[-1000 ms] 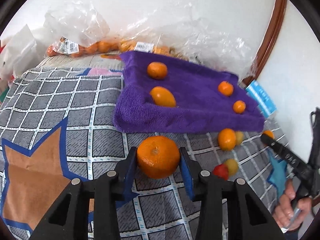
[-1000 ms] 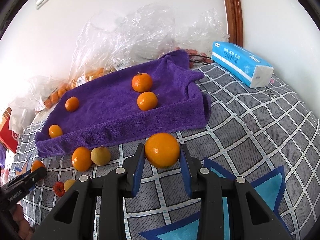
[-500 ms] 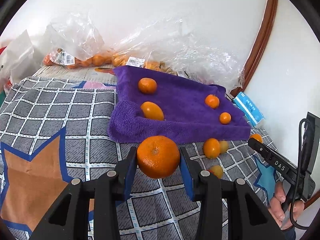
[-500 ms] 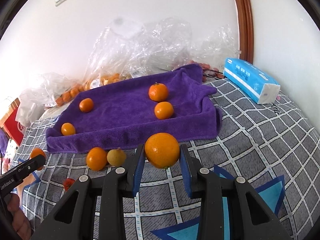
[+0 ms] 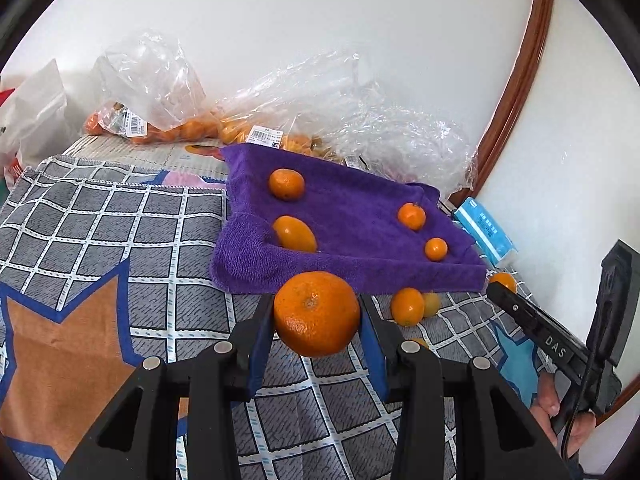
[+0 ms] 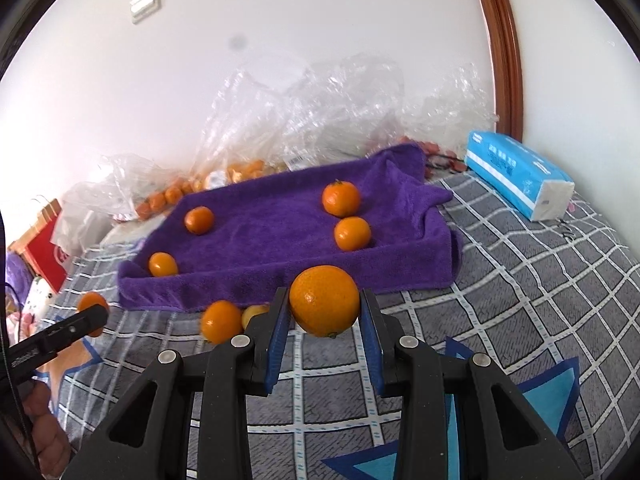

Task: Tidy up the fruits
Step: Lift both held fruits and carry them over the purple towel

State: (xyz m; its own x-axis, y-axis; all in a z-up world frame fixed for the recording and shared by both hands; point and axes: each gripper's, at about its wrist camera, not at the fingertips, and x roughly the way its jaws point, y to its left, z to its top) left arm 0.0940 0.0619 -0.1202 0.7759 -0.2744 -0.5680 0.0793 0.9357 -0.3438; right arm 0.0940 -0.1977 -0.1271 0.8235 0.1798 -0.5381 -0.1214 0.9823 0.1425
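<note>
My left gripper is shut on a large mandarin, held above the checked cloth in front of the purple towel. In the right wrist view my right gripper is shut on a smooth orange, just before the purple towel. Several small oranges lie on the towel, among them one at its near left corner. Loose fruit, an orange and a yellowish one, rests on the cloth by the towel's front edge. The right gripper's finger shows at the right of the left view.
Clear plastic bags with oranges pile up against the white wall behind the towel. A blue tissue pack lies at the right by a brown wooden frame. A red bag sits far left. A person's hand holds the right gripper.
Both grippers have lifted and tilted slightly with their fruit still held; the towel and bags sit lower and farther in both views. The other gripper's finger shifted in each view.
</note>
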